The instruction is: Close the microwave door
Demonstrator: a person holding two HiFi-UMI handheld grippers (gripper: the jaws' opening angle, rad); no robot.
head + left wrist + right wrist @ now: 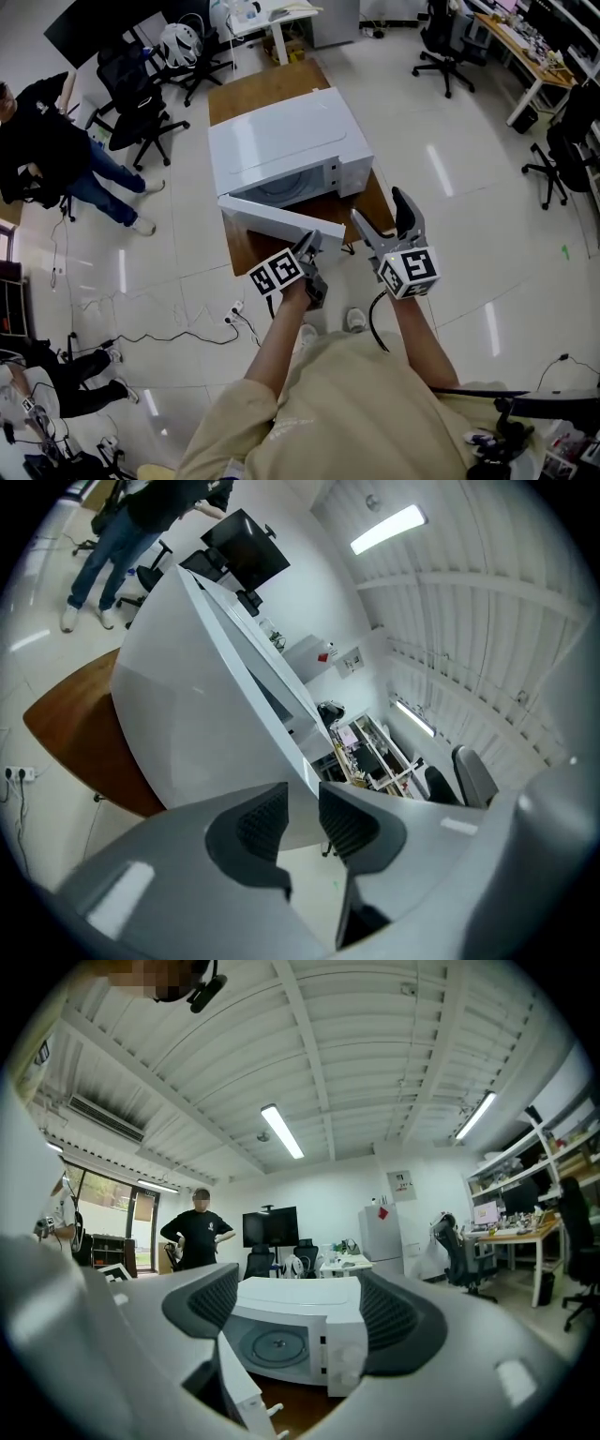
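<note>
A white microwave [281, 141] sits on a brown table [253, 94] with its door [272, 217] swung wide open toward me. My left gripper [312, 251] is shut, its tips right at the outer face of the door near its free end; nothing shows between its pads. In the left gripper view the door [206, 714] fills the space ahead of the left gripper [302, 817]. My right gripper [386, 225] stands open to the right of the door, holding nothing. In the right gripper view the right gripper [295, 1307] frames the open cavity and turntable [272, 1344].
A person [56, 150] in dark clothes stands at the far left near black office chairs [141, 103]. Cables [187, 328] and a power strip lie on the tiled floor left of me. Desks [534, 56] and more chairs [445, 37] line the right side.
</note>
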